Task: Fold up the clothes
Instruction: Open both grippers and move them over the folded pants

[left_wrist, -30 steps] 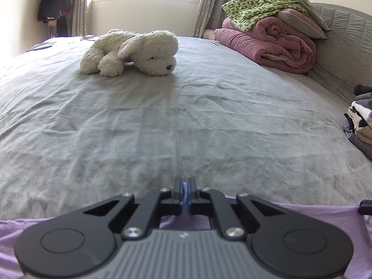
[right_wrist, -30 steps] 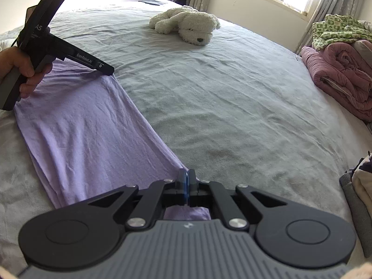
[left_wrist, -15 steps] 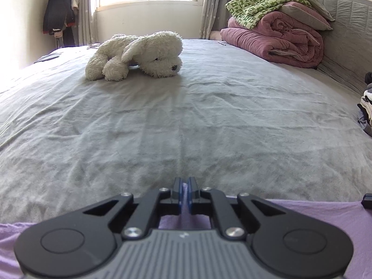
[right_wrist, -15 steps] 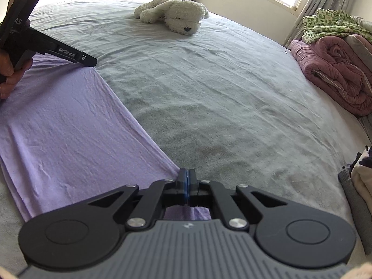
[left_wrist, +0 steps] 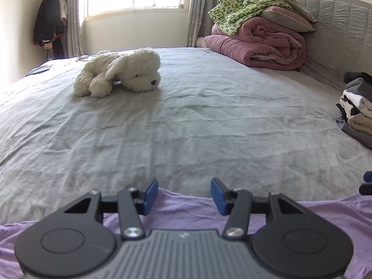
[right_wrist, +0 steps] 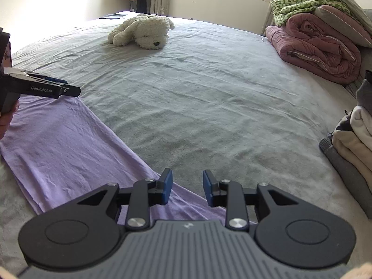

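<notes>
- Across the grey bed sheet [left_wrist: 186, 121] in the left wrist view, a white plush dog [left_wrist: 121, 74] lies far left, rolled quilts [left_wrist: 258, 46] far right. Left gripper [left_wrist: 183, 196] jaws are opening, gripping nothing, above the purple garment [left_wrist: 186, 207] spread near.
- Right wrist view: right gripper [right_wrist: 187, 189] jaws are opening, empty, over the garment's near corner; stacked clothes [right_wrist: 353, 144] sit right.
</notes>
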